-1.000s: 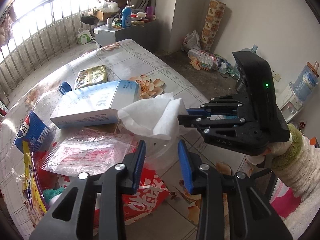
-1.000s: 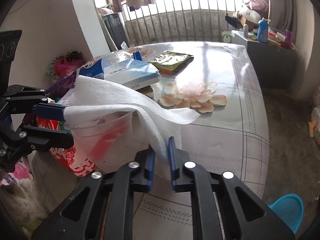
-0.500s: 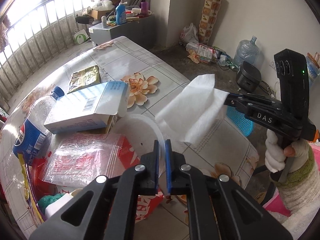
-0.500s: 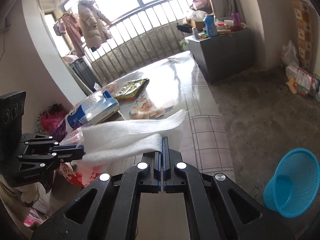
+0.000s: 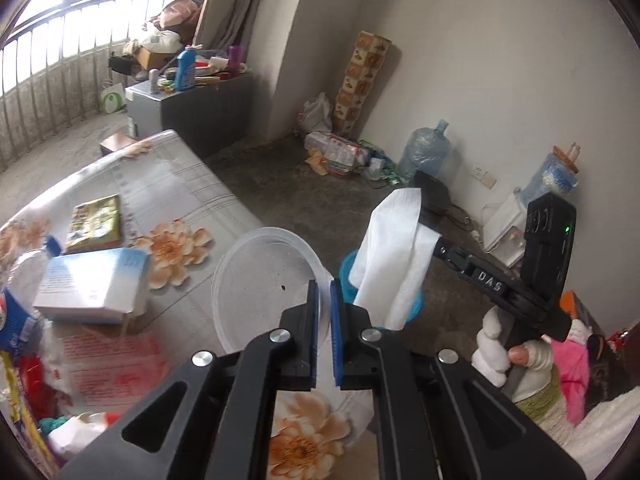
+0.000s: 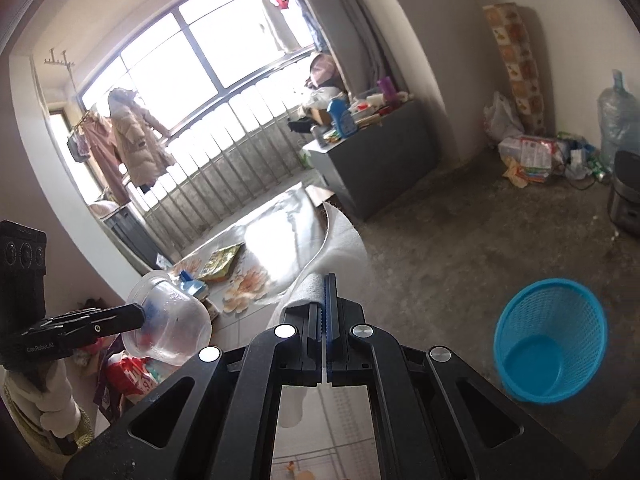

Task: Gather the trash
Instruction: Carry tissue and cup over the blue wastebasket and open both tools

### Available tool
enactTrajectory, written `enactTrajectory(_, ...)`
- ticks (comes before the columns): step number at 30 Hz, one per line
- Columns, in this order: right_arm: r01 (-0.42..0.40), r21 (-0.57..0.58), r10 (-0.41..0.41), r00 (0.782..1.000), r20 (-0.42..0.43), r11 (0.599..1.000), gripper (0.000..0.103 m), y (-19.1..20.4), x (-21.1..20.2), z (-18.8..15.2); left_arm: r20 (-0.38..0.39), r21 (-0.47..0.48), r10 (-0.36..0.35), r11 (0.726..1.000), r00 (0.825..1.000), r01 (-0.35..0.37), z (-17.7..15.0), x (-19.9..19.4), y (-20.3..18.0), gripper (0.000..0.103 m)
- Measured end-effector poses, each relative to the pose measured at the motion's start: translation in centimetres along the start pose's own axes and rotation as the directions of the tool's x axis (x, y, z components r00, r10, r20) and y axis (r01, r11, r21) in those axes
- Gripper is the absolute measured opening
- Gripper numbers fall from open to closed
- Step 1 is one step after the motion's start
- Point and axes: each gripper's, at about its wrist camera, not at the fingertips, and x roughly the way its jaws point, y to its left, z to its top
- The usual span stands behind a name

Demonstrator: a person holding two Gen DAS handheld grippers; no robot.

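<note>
Trash collection at a cluttered table: clamps a white tissue (image 6: 344,248) flat between the fully closed jaws of the right gripper (image 6: 325,312), with the sheet flaring up and forward past the tips. Pinches the thin rim of a clear plastic cup (image 5: 256,280) in the left gripper (image 5: 325,312), jaws nearly together on the wall, cup lifted off the table (image 5: 168,172) near its edge and tipped with its mouth toward the left camera. Finds the blue basket (image 6: 548,344) standing on the bare floor (image 6: 440,248), low and to the right of the right gripper, well apart from the table, mouth open upward and apparently empty. Mostly hides that basket behind the raised tissue in the left wrist view. Judges the right hand the nearer of the two, with the left and its cup off on the table side. Shows no obstacle on the floor between tissue and basket. Leaves a pale blue box (image 5: 88,284), a soda bottle (image 5: 16,304) and a green packet (image 5: 94,222) lying on the flowered tabletop, and a red bag (image 6: 128,376) hanging just below the cup. Calls, most likely, for a swing down and rightward over the rim; risks a light sheet drifting wide on release.
</note>
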Motion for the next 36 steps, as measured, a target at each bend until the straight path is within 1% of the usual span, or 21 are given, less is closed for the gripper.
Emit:
enactTrajectory(2, 0.076, 0.033, -0.077, 0.997, 0.03, 0.997, 0.0, -2.0, -1.4, 0.2, -0.009, -0.013, -0.106, 0.994, 0.994, 0.106, 1.6, 2.0, -1.8, 0.005)
enactTrajectory(4, 0.172, 0.063, -0.174, 0.984, 0.044, 0.983, 0.0, -3.9, -2.4, 0.0, -0.018, 0.008, -0.165, 0.986, 0.986, 0.165, 2.7, 4.5, -4.2, 0.005)
enactTrajectory(6, 0.246, 0.102, -0.252, 0.967, 0.044, 0.964, 0.0, -6.3, -3.2, -0.3, -0.047, 0.013, -0.234, 0.972, 0.971, 0.235, 4.1, 7.8, -6.4, 0.005)
enactTrajectory(10, 0.368, 0.204, -0.373, 0.928, -0.012, 0.907, 0.0, -11.4, -2.5, -1.1, -0.166, -0.042, -0.303, 0.953, 0.938, 0.301, 5.7, 16.1, -9.4, 0.005)
enactTrajectory(13, 0.424, 0.275, -0.422, 0.904, -0.07, 0.863, 0.0, -15.7, -1.0, -1.8, -0.268, -0.057, -0.285, 0.958, 0.92, 0.28, 5.7, 22.9, -10.7, 0.005)
enactTrajectory(15, 0.456, 0.309, -0.439, 0.89, -0.128, 0.835, 0.001, -18.3, 1.0, -2.4, -0.343, -0.077, -0.268, 0.963, 0.9, 0.257, 5.4, 27.5, -11.3, 0.005)
enactTrajectory(16, 0.475, 0.328, -0.448, 0.88, -0.158, 0.817, 0.003, -19.7, 2.0, -2.8, -0.377, -0.082, -0.25, 0.968, 0.892, 0.237, 5.2, 29.5, -11.6, 0.005)
enactTrajectory(18, 0.497, 0.348, -0.443, 0.867, -0.227, 0.795, 0.004, -22.8, 3.9, -3.6, -0.424, -0.081, -0.196, 0.981, 0.884, 0.179, 4.8, 33.0, -12.2, 0.005)
enactTrajectory(20, 0.549, 0.352, -0.463, 0.834, -0.301, 0.758, 0.007, -25.4, 5.9, -4.5, -0.457, -0.079, -0.176, 0.984, 0.872, 0.157, 4.6, 36.0, -12.9, 0.006)
enactTrajectory(21, 0.562, 0.355, -0.458, 0.823, -0.337, 0.748, 0.009, -26.5, 7.0, -5.0, -0.473, -0.073, -0.16, 0.987, 0.867, 0.142, 4.6, 37.5, -12.9, 0.013)
enactTrajectory(22, 0.569, 0.356, -0.449, 0.814, -0.369, 0.741, 0.015, -27.6, 8.0, -5.4, -0.485, -0.073, -0.154, 0.988, 0.861, 0.135, 4.4, 38.6, -12.9, 0.018)
enactTrajectory(23, 0.584, 0.354, -0.454, 0.802, -0.388, 0.73, 0.026, -28.4, 8.7, -5.8, -0.493, -0.077, -0.146, 0.989, 0.858, 0.124, 4.3, 39.6, -13.0, 0.026)
enactTrajectory(24, 0.6, 0.347, -0.463, 0.789, -0.403, 0.72, 0.032, -29.1, 9.3, -6.2, -0.499, -0.082, -0.139, 0.99, 0.855, 0.113, 4.0, 40.4, -12.9, 0.03)
enactTrajectory(25, 0.609, 0.339, -0.465, 0.78, -0.418, 0.717, 0.044, -29.7, 9.8, -6.7, -0.505, -0.088, -0.136, 0.99, 0.852, 0.106, 3.9, 41.0, -12.7, 0.031)
enactTrajectory(26, 0.616, 0.329, -0.46, 0.771, -0.44, 0.716, 0.052, -30.1, 10.2, -7.2, -0.512, -0.089, -0.13, 0.991, 0.849, 0.098, 3.6, 41.8, -12.4, 0.035)
enactTrajectory(27, 0.627, 0.315, -0.46, 0.756, -0.466, 0.713, 0.054, -30.4, 10.8, -7.4, -0.515, -0.087, -0.117, 0.993, 0.849, 0.084, 3.4, 42.1, -12.2, 0.036)
enactTrajectory(29, 0.648, 0.296, -0.464, 0.731, -0.5, 0.702, 0.054, -30.9, 11.2, -7.7, -0.499, -0.095, -0.116, 0.992, 0.859, 0.079, 3.5, 41.8, -11.8, 0.037)
enactTrajectory(30, 0.652, 0.306, -0.462, 0.729, -0.505, 0.694, 0.054, -30.7, 11.0, -7.7, -0.487, -0.099, -0.121, 0.992, 0.865, 0.083, 3.5, 41.5, -11.5, 0.039)
enactTrajectory(32, 0.636, 0.35, -0.451, 0.752, -0.481, 0.688, 0.061, -30.6, 10.0, -7.7, -0.456, -0.1, -0.133, 0.99, 0.88, 0.098, 4.1, 40.1, -11.4, 0.04)
enactTrajectory(34, 0.646, 0.353, -0.47, 0.748, -0.469, 0.677, 0.061, -30.3, 9.1, -7.7, -0.42, -0.086, -0.132, 0.991, 0.898, 0.106, 4.9, 38.6, -11.5, 0.04)
enactTrajectory(36, 0.64, 0.371, -0.479, 0.759, -0.44, 0.673, 0.061, -29.7, 8.2, -7.3, -0.371, -0.067, -0.136, 0.991, 0.918, 0.12, 5.7, 36.2, -11.8, 0.043)
